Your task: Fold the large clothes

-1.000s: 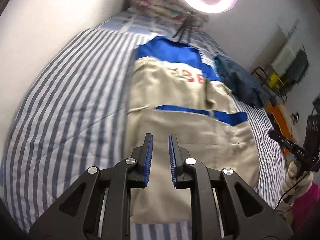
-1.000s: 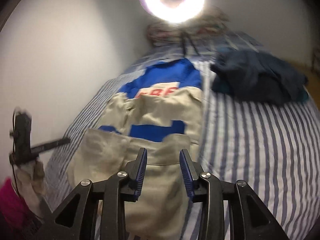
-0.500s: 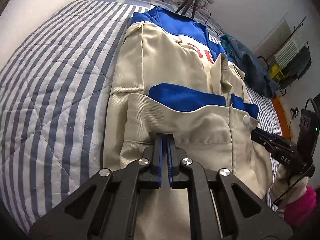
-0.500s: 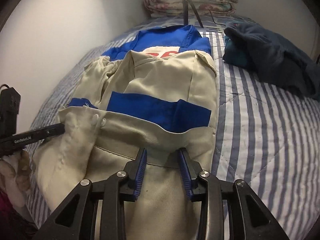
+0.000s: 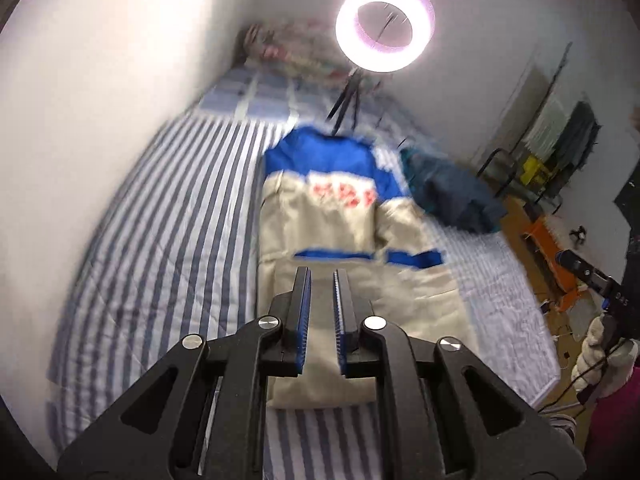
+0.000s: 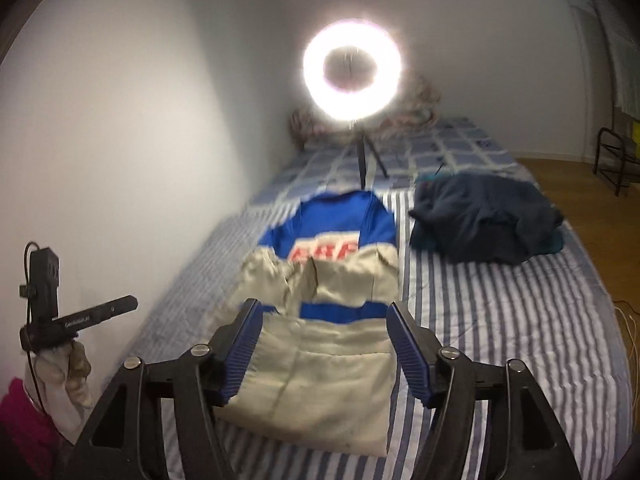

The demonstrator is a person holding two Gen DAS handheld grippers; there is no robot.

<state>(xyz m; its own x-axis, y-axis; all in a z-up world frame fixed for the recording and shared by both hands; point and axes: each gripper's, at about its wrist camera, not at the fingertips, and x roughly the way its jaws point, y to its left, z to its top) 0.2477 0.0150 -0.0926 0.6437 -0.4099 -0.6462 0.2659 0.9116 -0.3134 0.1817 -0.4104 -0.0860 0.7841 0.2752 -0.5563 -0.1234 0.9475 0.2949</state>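
Note:
A beige and blue jacket (image 5: 344, 240) with red letters lies folded lengthwise on the striped bed (image 5: 168, 248); it also shows in the right wrist view (image 6: 324, 352). My left gripper (image 5: 321, 280) is raised above its near part, jaws a little apart and empty. My right gripper (image 6: 322, 320) is wide open and empty above the jacket's near hem. The other gripper's handle shows in each view, at the right (image 5: 588, 276) and at the left (image 6: 80, 316).
A dark blue heap of clothes (image 6: 488, 216) lies on the bed right of the jacket. A ring light on a tripod (image 6: 352, 68) stands at the head of the bed before folded quilts. A wall runs along the left. Chairs and clutter (image 5: 532, 176) stand on the floor right.
Both grippers have lifted up and back from the jacket. The left one, shut half a second ago, has opened a little. The right one has opened wide.

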